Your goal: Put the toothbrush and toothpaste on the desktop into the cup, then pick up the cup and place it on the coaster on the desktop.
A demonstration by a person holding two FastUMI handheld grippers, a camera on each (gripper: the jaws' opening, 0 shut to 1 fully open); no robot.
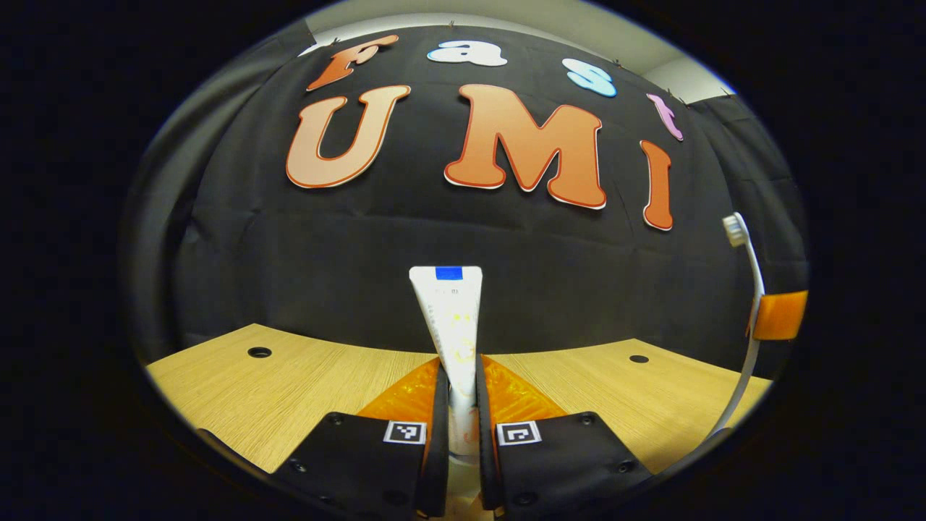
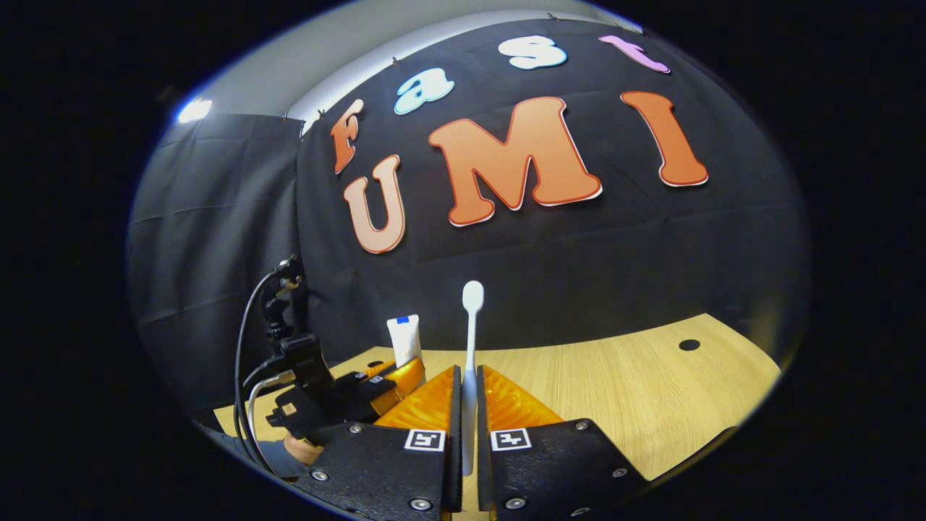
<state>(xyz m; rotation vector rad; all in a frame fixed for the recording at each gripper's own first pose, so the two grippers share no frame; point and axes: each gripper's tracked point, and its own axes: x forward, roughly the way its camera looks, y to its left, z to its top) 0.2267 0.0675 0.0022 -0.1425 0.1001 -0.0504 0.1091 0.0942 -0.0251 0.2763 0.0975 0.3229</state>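
My left gripper (image 1: 459,373) is shut on a white toothpaste tube (image 1: 452,322) that stands upright above the wooden desk, blue mark at its top end. My right gripper (image 2: 468,380) is shut on a white toothbrush (image 2: 471,325), held upright with the head on top. In the left gripper view the toothbrush (image 1: 749,289) shows at the far right, clamped by the right gripper (image 1: 778,316). In the right gripper view the left gripper (image 2: 376,383) is at lower left with the toothpaste tube (image 2: 404,339) standing in it, a hand beneath it.
The light wooden desk (image 2: 615,391) runs up to the black cloth wall and has round cable holes (image 1: 259,352) (image 1: 639,359) (image 2: 689,345). Black cables (image 2: 249,362) loop up from the left gripper's mount.
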